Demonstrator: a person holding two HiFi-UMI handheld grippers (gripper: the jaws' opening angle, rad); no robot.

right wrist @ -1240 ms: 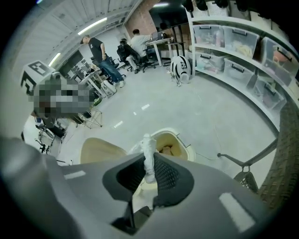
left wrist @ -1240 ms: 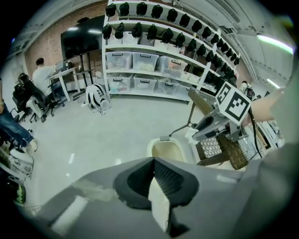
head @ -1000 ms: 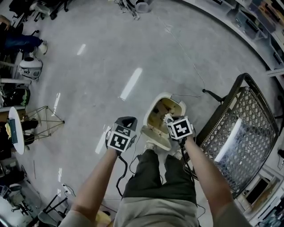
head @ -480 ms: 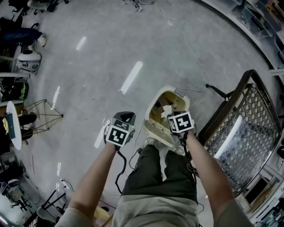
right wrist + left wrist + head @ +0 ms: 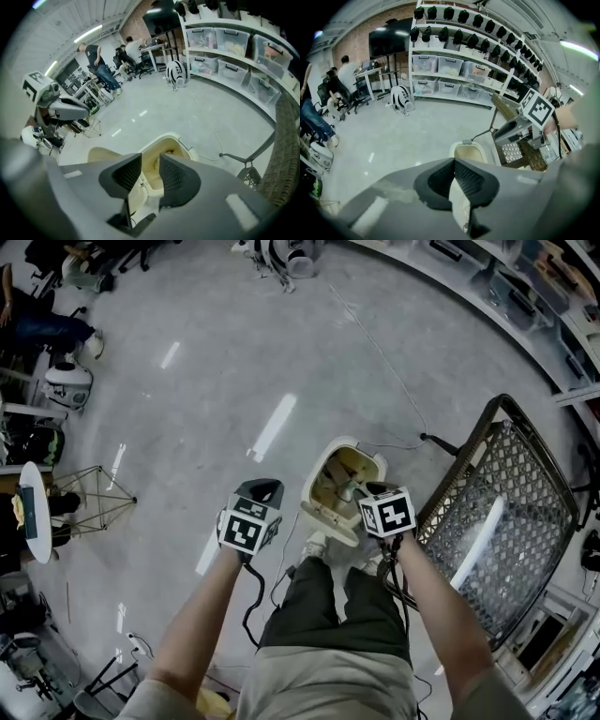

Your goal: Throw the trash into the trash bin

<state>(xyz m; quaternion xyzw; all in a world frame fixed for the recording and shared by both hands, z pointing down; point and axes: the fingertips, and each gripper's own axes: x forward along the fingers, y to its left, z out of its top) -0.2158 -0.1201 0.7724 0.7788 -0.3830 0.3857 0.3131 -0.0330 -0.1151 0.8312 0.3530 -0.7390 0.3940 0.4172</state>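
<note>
A cream trash bin (image 5: 372, 458) stands on the floor in front of the person's feet, its lid (image 5: 328, 520) swung open toward them. A pale crumpled scrap (image 5: 348, 487) lies inside it, the same scrap (image 5: 169, 152) showing past the right jaws. My right gripper (image 5: 373, 491) hangs over the bin's near right rim. Its jaws (image 5: 150, 159) stand apart and are closing, with nothing between them. My left gripper (image 5: 263, 491) hovers left of the bin, clear of it. Its tips (image 5: 453, 162) are shut together and hold nothing.
A dark wire-mesh chair (image 5: 511, 512) stands right of the bin. A thin cable (image 5: 394, 381) runs across the grey floor behind the bin. A wire stand (image 5: 94, 488) and desks with people sit far left. Shelves with storage boxes (image 5: 450, 65) line the back.
Both grippers have lifted a little above the bin. The right jaws, nearly shut a second ago, now stand apart, and the pale scrap lies in the bin.
</note>
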